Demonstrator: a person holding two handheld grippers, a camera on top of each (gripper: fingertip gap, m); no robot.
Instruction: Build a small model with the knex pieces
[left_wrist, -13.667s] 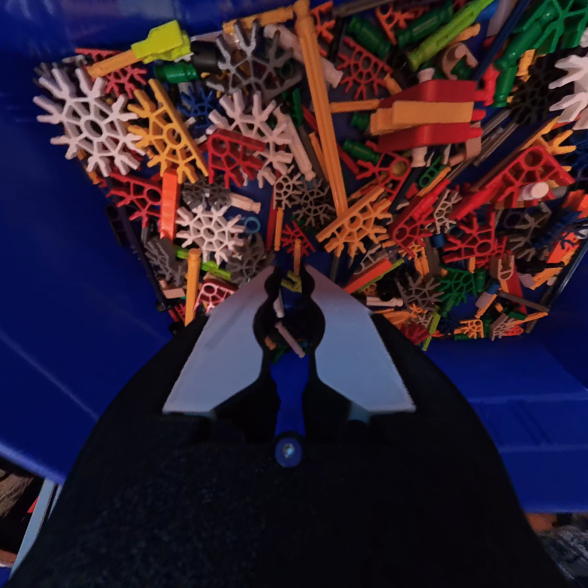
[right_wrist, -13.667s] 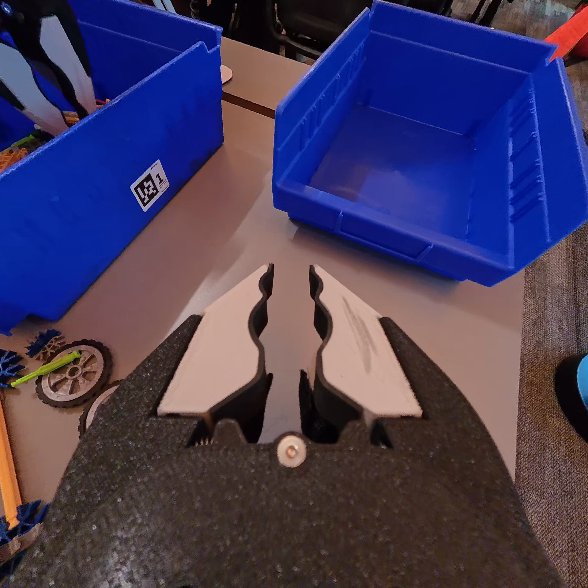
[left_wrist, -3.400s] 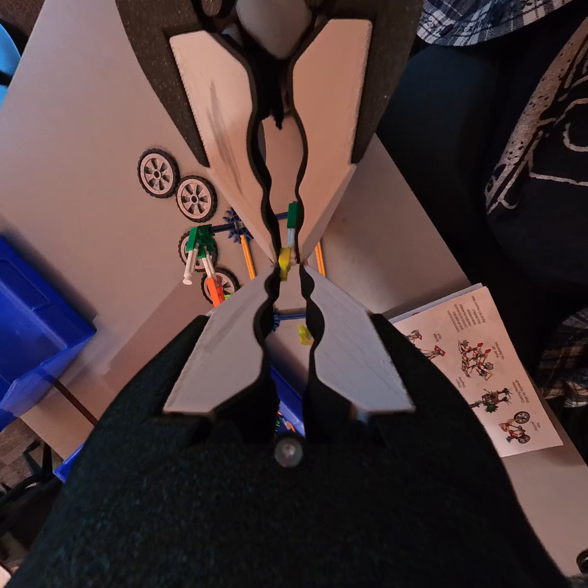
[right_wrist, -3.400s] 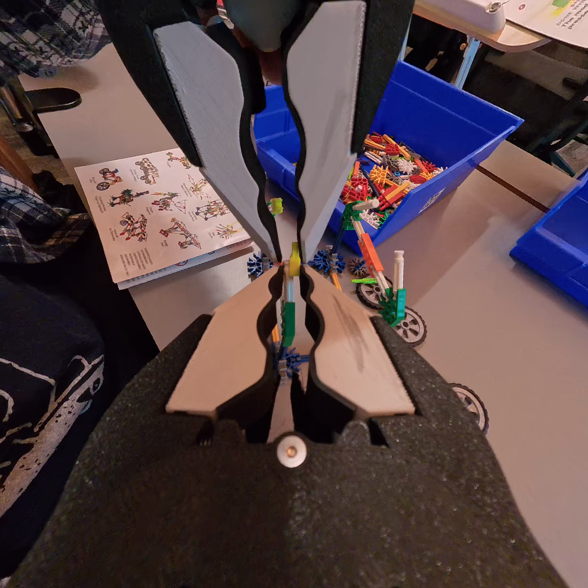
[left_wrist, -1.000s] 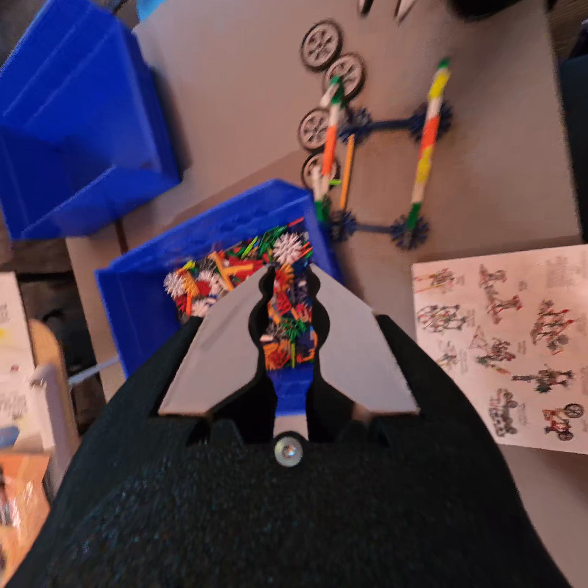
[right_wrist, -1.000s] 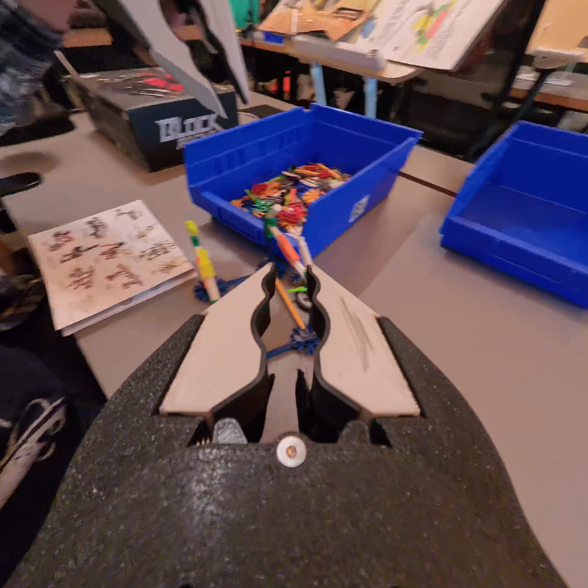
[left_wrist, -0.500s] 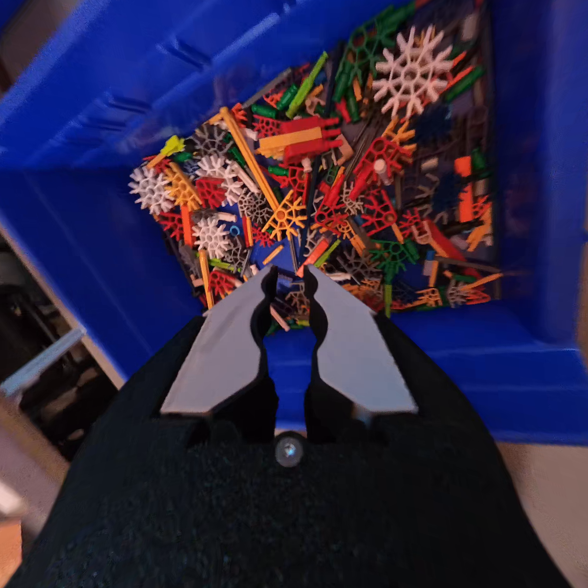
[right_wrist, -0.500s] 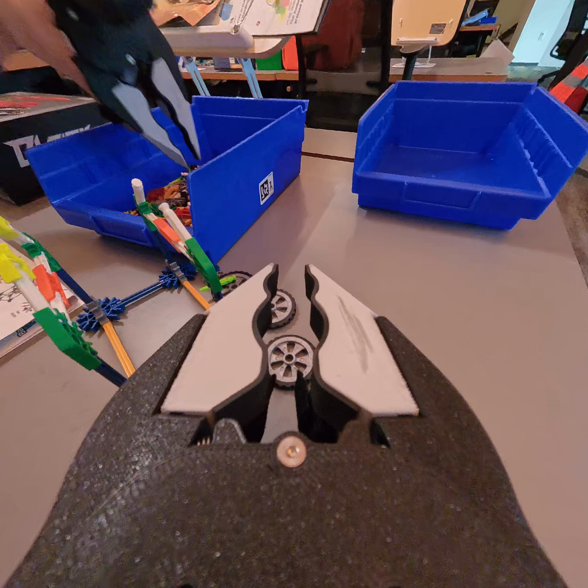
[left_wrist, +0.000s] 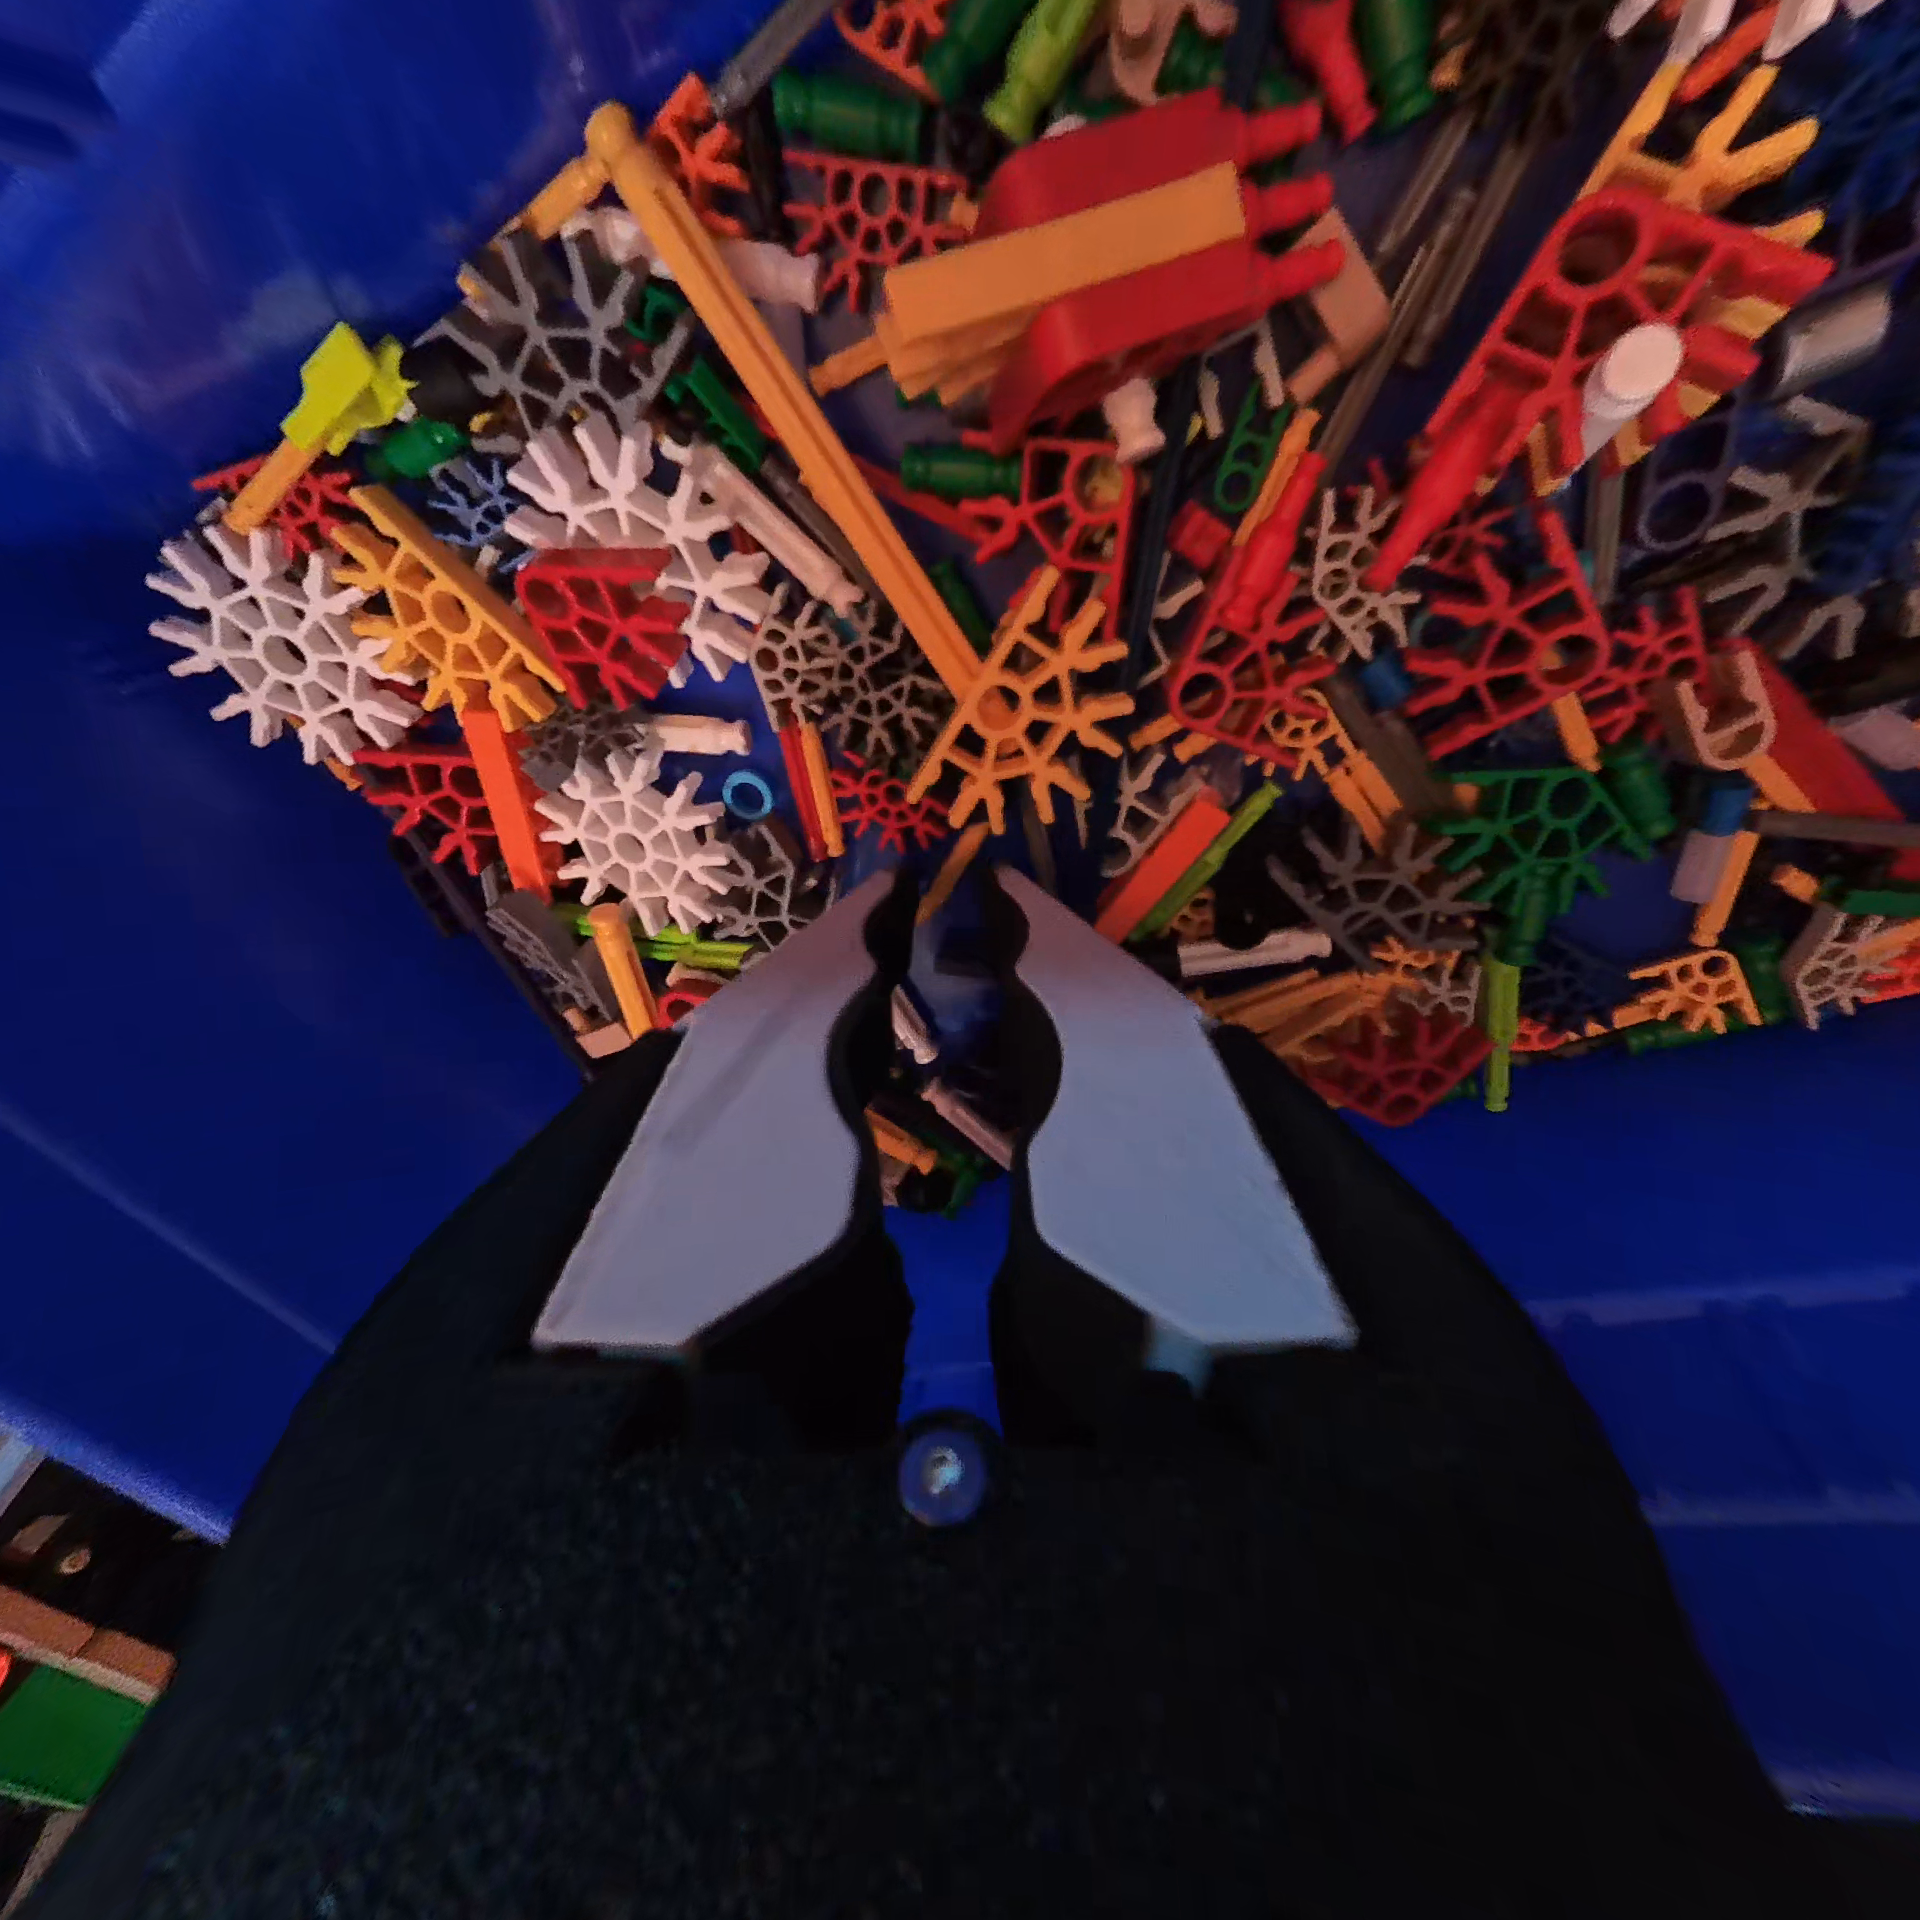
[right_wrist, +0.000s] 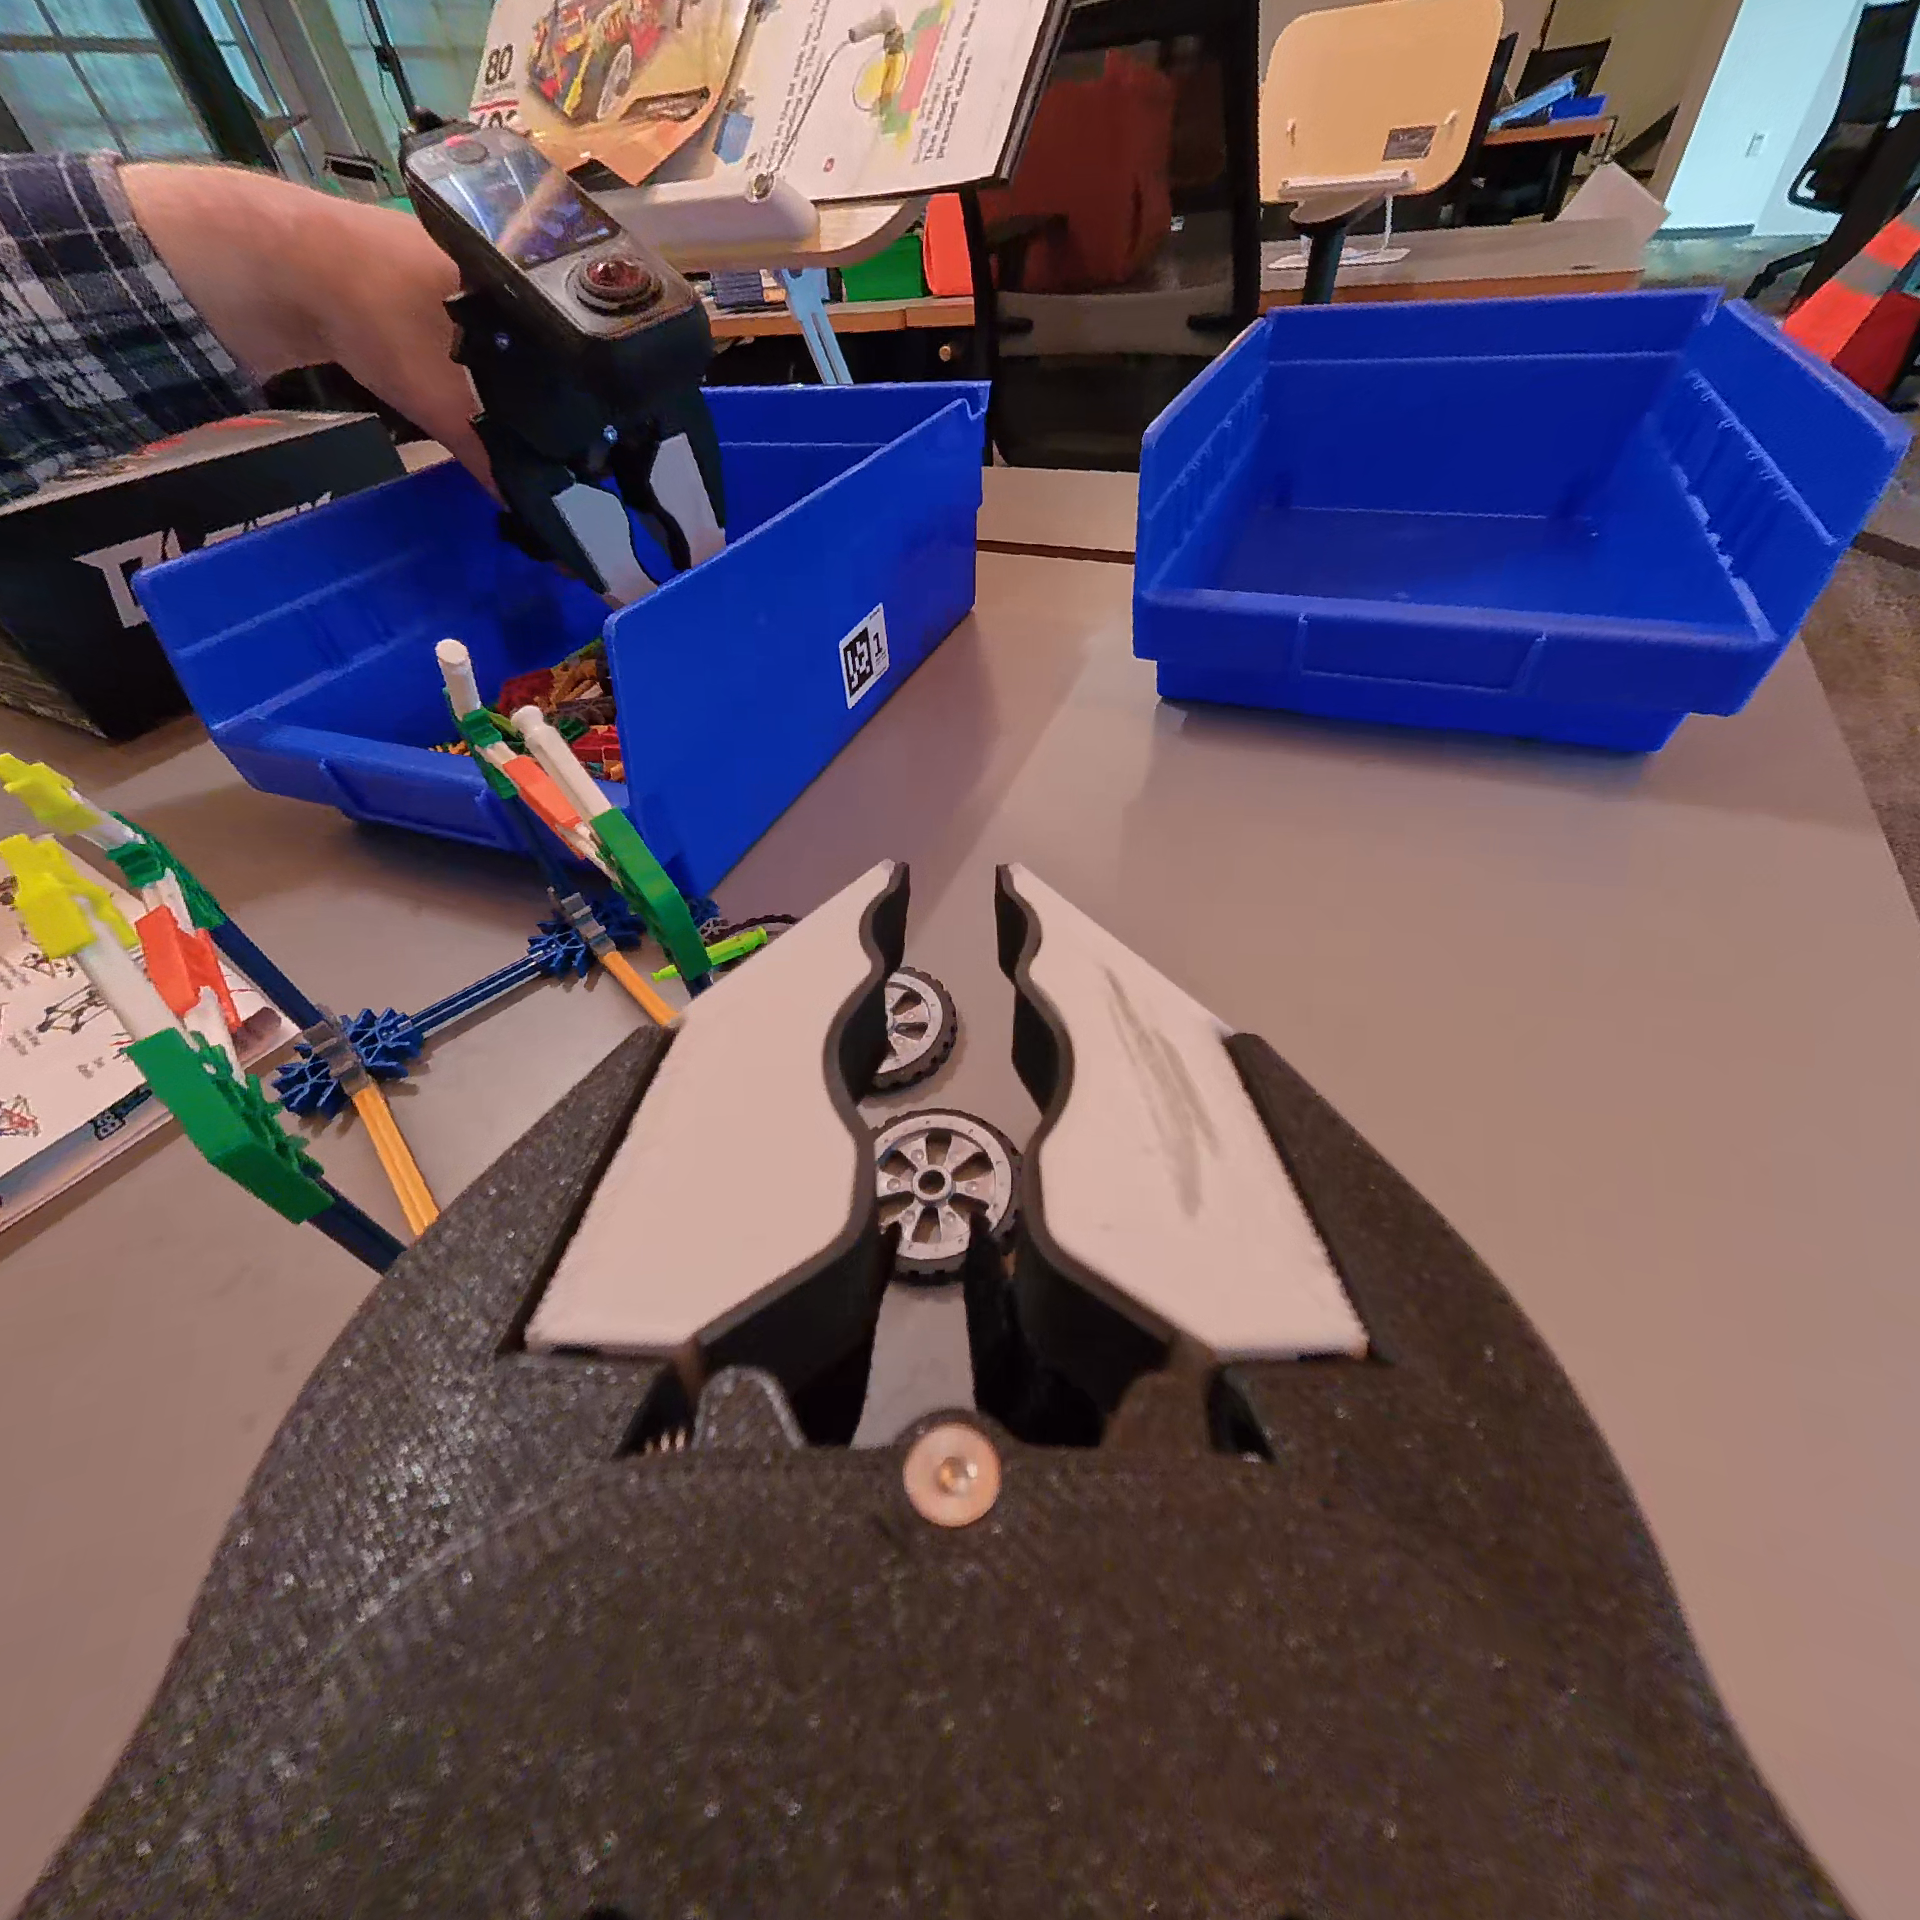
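Note:
My left gripper is open and empty, low inside a blue bin over a heap of coloured construction pieces. Its tips hover near a yellow-orange snowflake connector and small rods. From the right wrist view the same gripper reaches down into that bin, held by a hand. My right gripper is open and empty above the grey table, with two small grey wheels lying under its jaws. A rod-and-connector frame stands on the table to its left.
An empty blue bin sits at the far right of the table. An instruction booklet lies at the left edge. A black box stands behind the filled bin. Chairs and a stand with sheets are behind. The tips of one gripper are about 30 cm away from the tips of the other.
My left gripper has dropped deeper into the filled bin, closer to the pieces. My right gripper has held nearly still over the wheels. Both let go of the rod frame earlier.

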